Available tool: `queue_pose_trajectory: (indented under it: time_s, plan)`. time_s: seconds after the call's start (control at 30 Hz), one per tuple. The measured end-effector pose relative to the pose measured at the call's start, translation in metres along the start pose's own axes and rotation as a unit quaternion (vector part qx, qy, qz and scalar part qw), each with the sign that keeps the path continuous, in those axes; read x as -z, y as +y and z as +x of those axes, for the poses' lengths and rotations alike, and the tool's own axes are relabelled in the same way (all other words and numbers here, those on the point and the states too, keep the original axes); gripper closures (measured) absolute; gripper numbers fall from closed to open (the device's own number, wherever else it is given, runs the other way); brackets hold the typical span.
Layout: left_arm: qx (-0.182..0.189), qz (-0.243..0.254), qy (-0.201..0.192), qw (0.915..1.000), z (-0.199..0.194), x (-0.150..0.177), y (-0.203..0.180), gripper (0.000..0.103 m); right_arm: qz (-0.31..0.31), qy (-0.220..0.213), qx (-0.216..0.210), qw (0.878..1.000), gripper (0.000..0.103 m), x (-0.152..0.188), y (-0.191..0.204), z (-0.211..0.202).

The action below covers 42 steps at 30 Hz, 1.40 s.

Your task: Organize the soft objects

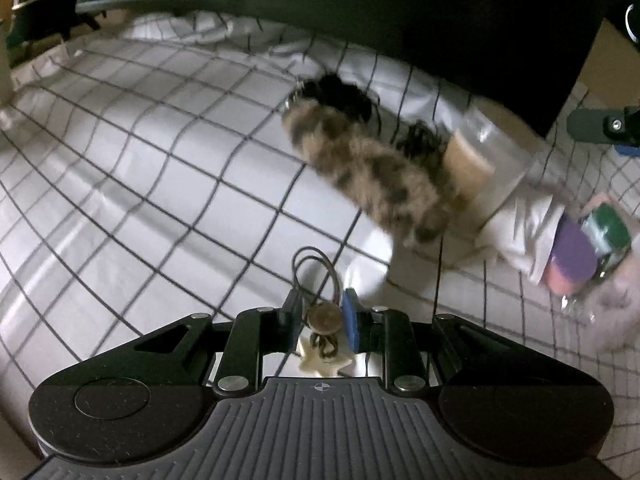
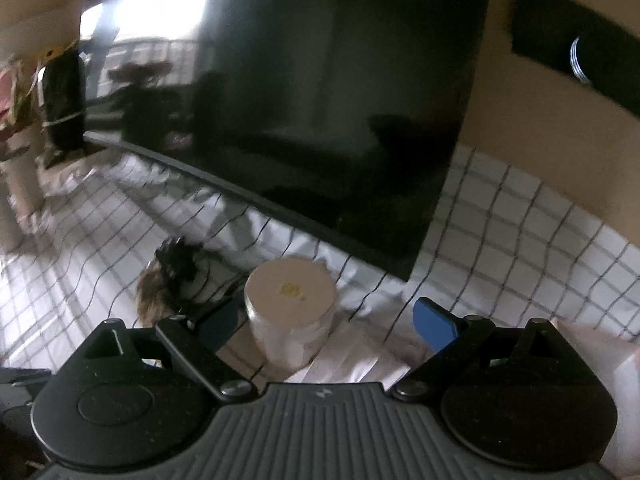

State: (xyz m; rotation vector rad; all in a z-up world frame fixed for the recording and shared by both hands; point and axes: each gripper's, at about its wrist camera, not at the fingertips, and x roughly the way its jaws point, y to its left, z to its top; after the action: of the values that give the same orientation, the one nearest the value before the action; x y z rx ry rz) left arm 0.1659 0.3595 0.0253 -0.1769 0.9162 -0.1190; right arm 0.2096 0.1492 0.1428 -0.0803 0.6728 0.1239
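On the checked cloth (image 1: pixel 160 184), L gripper (image 1: pixel 320 316) is clenched on a keyring charm (image 1: pixel 325 320) w/ wire loop; spotted furry soft toy (image 1: pixel 368 172) lies ahead, touching the jar (image 1: pixel 480 160). R gripper (image 2: pixel 336 320) is spread wide, jar (image 2: pixel 290 304) between its fingers, not touching. Risk: fur snags, jar tips toward the screen (image 2: pixel 300 100).

1. The left gripper (image 1: pixel 323 318) has its jaws drawn close together, pinching a keyring (image 1: pixel 325 318) between the pads.
2. Its blue-padded finger (image 1: pixel 351 320) presses one side of the keyring, the dark finger the other.
3. The right gripper (image 2: pixel 328 322) has its jaws spread wide, with nothing between the pads.
4. Its blue fingertip (image 2: pixel 434 324) points up and forward; the opposite finger is darker and in shadow.
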Motion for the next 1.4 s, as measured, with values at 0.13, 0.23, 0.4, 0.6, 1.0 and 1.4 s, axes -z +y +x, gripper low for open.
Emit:
queue_pose_trajectory:
  time_s: [0.13,0.23,0.4,0.6,1.0,1.4]
  plan:
    - [-0.010,0.004,-0.010,0.9999,0.005,0.001,-0.001,0.077,-0.042,-0.018,-0.019,0.999,0.008,0.016,0.006,0.002]
    - [-0.018,0.016,-0.009,0.9997,0.004,0.002,-0.004,0.077,-0.080,-0.027,-0.041,0.996,0.008,0.028,0.011,0.003]
    - [-0.014,0.075,0.003,0.9971,0.000,0.009,-0.009,0.077,-0.094,-0.029,-0.088,0.991,0.008,0.035,0.015,0.003]
    - [-0.042,0.109,-0.017,0.9930,0.000,0.018,-0.019,0.081,-0.118,-0.016,-0.136,0.984,0.042,0.031,0.033,0.006]
    - [-0.005,0.005,-0.062,0.9980,-0.042,0.026,0.017,0.082,-0.133,-0.008,-0.184,0.974,0.051,-0.024,0.084,0.061]
    - [-0.021,-0.054,-0.117,0.9915,-0.097,0.012,0.056,0.082,-0.125,0.052,-0.185,0.973,0.070,-0.051,0.105,0.110]
